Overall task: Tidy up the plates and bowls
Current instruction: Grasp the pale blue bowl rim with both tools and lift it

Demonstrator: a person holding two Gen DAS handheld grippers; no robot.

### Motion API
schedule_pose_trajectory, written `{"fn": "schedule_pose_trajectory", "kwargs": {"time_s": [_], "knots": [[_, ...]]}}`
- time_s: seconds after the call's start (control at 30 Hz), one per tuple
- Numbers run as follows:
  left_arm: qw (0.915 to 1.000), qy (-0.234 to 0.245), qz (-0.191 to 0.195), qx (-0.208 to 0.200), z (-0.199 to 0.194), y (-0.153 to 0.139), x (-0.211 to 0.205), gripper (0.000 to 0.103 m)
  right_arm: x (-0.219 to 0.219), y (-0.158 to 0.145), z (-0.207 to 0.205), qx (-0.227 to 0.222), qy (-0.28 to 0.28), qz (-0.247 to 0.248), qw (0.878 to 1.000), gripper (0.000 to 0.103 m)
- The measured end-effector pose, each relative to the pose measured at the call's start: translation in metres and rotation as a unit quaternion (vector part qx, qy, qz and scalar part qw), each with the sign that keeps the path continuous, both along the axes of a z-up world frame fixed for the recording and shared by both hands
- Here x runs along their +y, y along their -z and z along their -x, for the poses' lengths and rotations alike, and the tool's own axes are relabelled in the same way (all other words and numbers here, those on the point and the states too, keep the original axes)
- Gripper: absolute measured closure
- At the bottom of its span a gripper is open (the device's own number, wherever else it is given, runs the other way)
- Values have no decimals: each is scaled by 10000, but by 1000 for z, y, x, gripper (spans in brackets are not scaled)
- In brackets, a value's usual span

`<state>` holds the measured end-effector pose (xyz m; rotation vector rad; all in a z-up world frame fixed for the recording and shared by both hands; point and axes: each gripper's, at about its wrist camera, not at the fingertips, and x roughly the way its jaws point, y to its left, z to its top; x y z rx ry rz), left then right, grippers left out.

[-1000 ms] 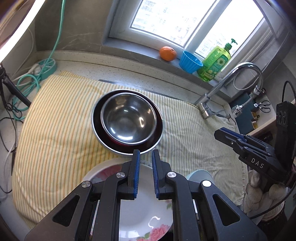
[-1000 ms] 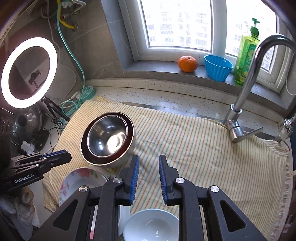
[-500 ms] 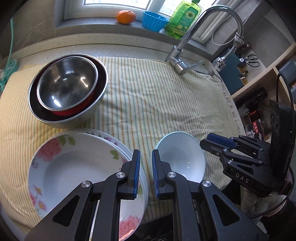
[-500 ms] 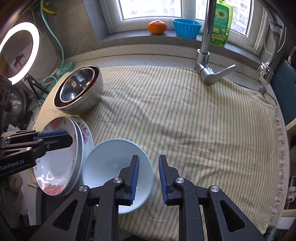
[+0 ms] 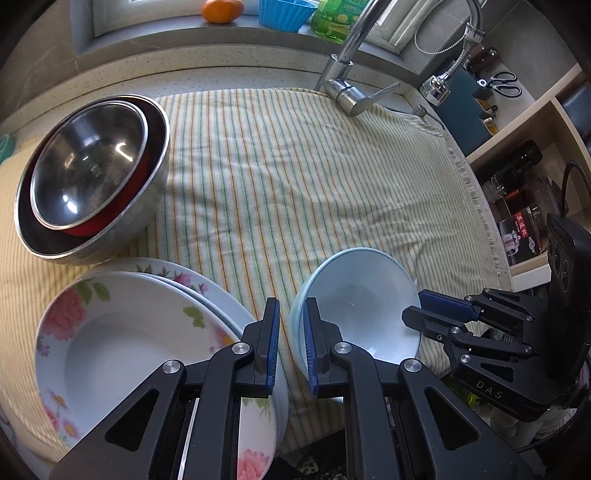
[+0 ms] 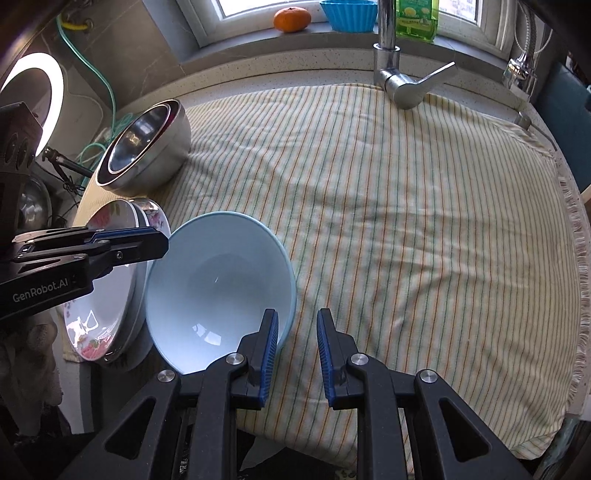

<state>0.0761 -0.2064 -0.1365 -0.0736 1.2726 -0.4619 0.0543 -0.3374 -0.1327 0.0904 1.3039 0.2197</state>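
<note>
A pale blue bowl [image 5: 358, 306] [image 6: 218, 288] sits on the striped cloth [image 5: 295, 166] near the front edge. To its left lies a stack of floral plates [image 5: 129, 332] [image 6: 107, 295]. Behind them rest nested steel bowls [image 5: 88, 173] [image 6: 144, 147], tilted. My left gripper [image 5: 291, 308] [image 6: 160, 240] hovers between the plates' right edge and the bowl's left rim, shut, holding nothing. My right gripper [image 6: 297, 314] [image 5: 415, 312] hangs at the bowl's right rim. Its jaws stand slightly apart with only cloth showing between them.
A faucet [image 5: 347, 88] rises at the back of the cloth. An orange [image 6: 291, 18], a blue cup [image 6: 347, 14] and a green soap bottle [image 6: 415, 18] stand on the sill. A ring light [image 6: 33, 96] and cables are at left, shelves [image 5: 517, 184] at right.
Both grippers have dropped and tipped downward toward the front of the cloth. The blue bowl and floral plates now fill the lower views. Neither jaw gap has changed.
</note>
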Motion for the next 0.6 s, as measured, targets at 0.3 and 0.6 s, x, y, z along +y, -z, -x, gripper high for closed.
{"fn": "schedule_pose_trajectory", "kwargs": {"time_s": [0.3,0.6], "knots": [[9998,203,-50,79,0,6,-7,92,-1,7,0,166,94,-179,9997,84],[9999,161,-7,14,1,4,-10,95,2,8,-3,190,133,-185,9996,93]]}}
